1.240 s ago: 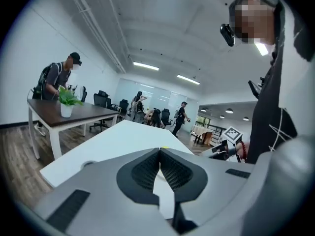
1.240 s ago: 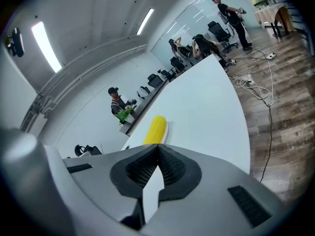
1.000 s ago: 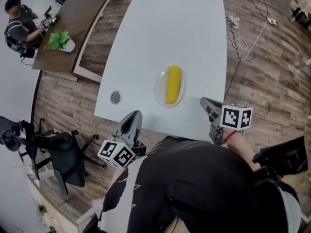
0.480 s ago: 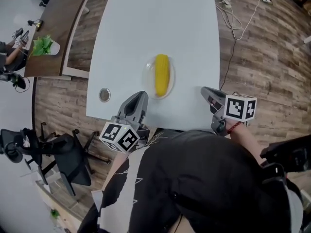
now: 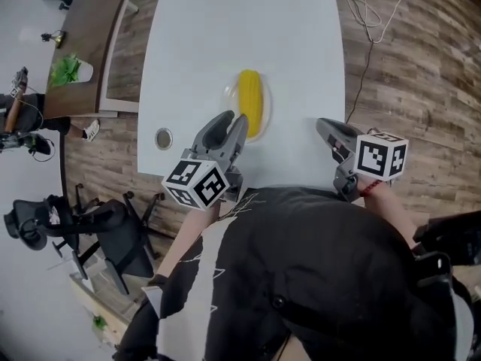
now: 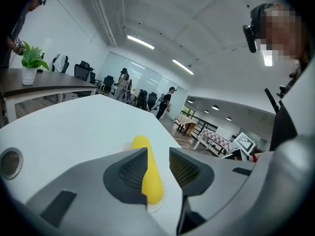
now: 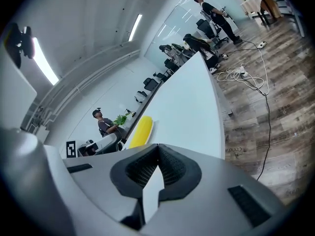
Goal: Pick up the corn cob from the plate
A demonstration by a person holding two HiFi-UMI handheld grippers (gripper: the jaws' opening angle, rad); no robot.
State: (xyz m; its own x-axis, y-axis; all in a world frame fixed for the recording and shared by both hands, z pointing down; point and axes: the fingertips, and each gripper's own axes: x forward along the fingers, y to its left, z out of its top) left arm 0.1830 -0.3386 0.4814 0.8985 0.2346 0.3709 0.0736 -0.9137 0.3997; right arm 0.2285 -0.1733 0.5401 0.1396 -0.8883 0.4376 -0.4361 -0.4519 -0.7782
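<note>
Nearest the camera in the head view is the person's black top (image 5: 323,277), with a marker cube on each tool just ahead of it. An office chair (image 5: 105,232) stands on the wood floor (image 5: 398,74) at the left. The right gripper (image 5: 325,125) hangs over the near right part of the white tabletop (image 5: 240,21), well apart from the plate. In the right gripper view (image 7: 158,146) its fingers are closed tip to tip with nothing between them. The left gripper (image 5: 234,120) reaches in from the near edge and points down at a slant towards the plate. Its fingers are opening and stand partly apart. In the left gripper view (image 6: 157,154) the near end of the corn cob (image 6: 151,176) shows in the gap between them. A strip of tabletop separates the cob from the right-hand pad, while the left-hand finger covers the cob's other edge, so no grip is seen. The corn cob (image 5: 251,102) lies lengthwise on the clear plate (image 5: 228,104), pointing away from the person, on the near half of the tabletop. From the right gripper view it lies ahead and to the left (image 7: 140,131). A round metal grommet (image 5: 164,138) sits in the tabletop to the left of the plate. Farther off, white cables (image 5: 368,6) trail over the floor at the right. A potted plant (image 5: 68,70) stands on a brown desk (image 5: 94,36) at the far left.
</note>
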